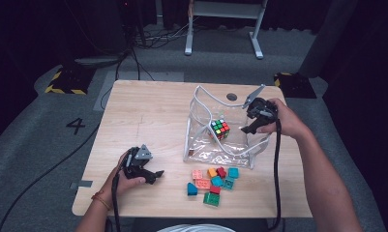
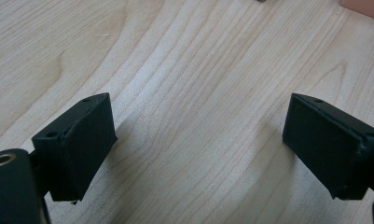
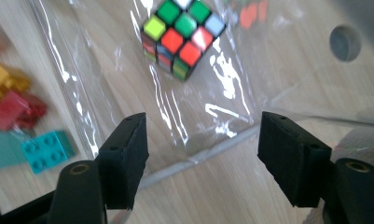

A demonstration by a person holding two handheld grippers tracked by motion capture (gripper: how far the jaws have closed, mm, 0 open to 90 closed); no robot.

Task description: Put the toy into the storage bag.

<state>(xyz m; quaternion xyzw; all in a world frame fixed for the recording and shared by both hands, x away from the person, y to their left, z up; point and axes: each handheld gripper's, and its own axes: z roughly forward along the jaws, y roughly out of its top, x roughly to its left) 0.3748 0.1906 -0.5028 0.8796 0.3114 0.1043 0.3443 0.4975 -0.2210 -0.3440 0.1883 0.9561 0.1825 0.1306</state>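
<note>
Cube inside clear pouch; right gripper agape above

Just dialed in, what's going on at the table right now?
A person holds a gripper in each hand. The right gripper hovers open at the edge of the clear bag, nothing between its fingers; a puzzle cube already sits inside the bag. The left gripper rests open over bare table. The toy bricks lie loose in front of the bag.
</note>
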